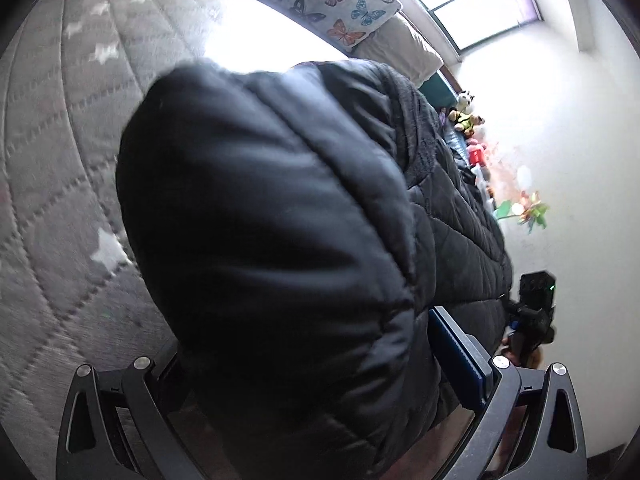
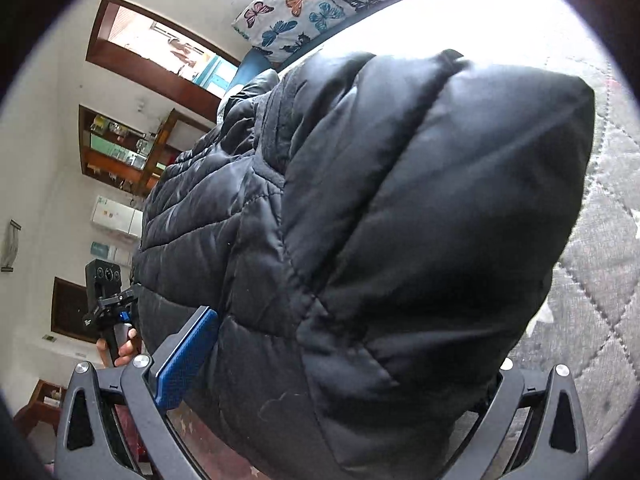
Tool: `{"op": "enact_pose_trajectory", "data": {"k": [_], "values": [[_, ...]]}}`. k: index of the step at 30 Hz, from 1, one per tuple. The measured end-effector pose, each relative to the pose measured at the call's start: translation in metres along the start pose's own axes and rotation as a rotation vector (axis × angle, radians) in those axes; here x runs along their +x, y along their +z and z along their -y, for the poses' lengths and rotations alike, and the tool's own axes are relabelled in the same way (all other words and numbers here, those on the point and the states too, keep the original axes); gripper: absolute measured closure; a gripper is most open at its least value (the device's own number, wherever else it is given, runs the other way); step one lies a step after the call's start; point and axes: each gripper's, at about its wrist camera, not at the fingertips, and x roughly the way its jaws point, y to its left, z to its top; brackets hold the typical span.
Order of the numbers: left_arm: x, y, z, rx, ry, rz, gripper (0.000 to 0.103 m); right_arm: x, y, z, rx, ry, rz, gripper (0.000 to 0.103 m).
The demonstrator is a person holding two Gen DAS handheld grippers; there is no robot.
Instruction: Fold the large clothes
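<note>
A black quilted puffer jacket (image 1: 280,220) is held up above a grey star-patterned quilted bed (image 1: 60,160). The left hand-held gripper (image 1: 320,380) is clamped on 1 edge of it, the right hand-held gripper (image 2: 332,380) on the other. Butterfly-print pillows (image 1: 340,4) lie at the bed's head.

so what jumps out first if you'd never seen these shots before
A black quilted puffer jacket fills most of both wrist views, bunched between the fingers of the left gripper and the right gripper. Beneath it lies a grey quilted bedspread with white stars, and at the far end sit butterfly-print pillows. Small stuffed toys line the wall on the right of the left wrist view.
</note>
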Motion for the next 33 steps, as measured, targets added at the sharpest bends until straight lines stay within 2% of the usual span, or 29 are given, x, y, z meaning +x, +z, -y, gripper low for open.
{"op": "enact_pose_trajectory", "data": {"k": [2,7,9,12,14,17,21,24,28,29,33], "values": [[0.003,0.000,0.002,0.013,-0.025,0.002,0.000,-0.001,0.001,0.002,-0.003,0.009,0.009,0.000],[0.009,-0.002,0.015,0.034,0.007,0.020,0.000,-0.001,-0.002,-0.002,0.000,0.000,0.050,0.000],[0.005,-0.004,0.025,0.077,0.024,0.039,0.002,-0.006,-0.005,-0.008,-0.020,-0.011,0.072,0.001],[0.001,-0.005,0.033,0.123,0.038,0.054,0.004,-0.017,-0.010,-0.018,-0.064,-0.021,0.098,0.015],[0.006,-0.004,0.029,0.102,0.035,0.041,0.003,-0.018,-0.011,-0.016,-0.065,-0.012,0.089,0.016],[0.012,-0.001,0.026,0.088,0.020,0.026,0.000,-0.013,-0.010,-0.009,-0.049,0.004,0.075,0.013],[0.020,0.000,0.022,0.067,0.003,-0.011,0.000,-0.005,-0.006,0.004,-0.007,0.045,0.037,0.001],[0.021,0.001,0.020,0.064,-0.007,-0.023,0.000,-0.005,-0.006,0.005,-0.001,0.080,0.026,0.000],[0.023,0.001,0.030,0.077,0.037,0.009,0.000,-0.004,-0.006,-0.007,-0.024,0.034,0.043,0.000],[0.021,-0.001,0.036,0.089,0.054,0.034,0.006,-0.007,-0.008,-0.011,-0.030,0.014,0.065,0.003],[0.004,-0.017,0.067,0.179,0.141,0.120,0.030,-0.028,-0.021,-0.043,-0.120,-0.073,0.150,0.032]]}}
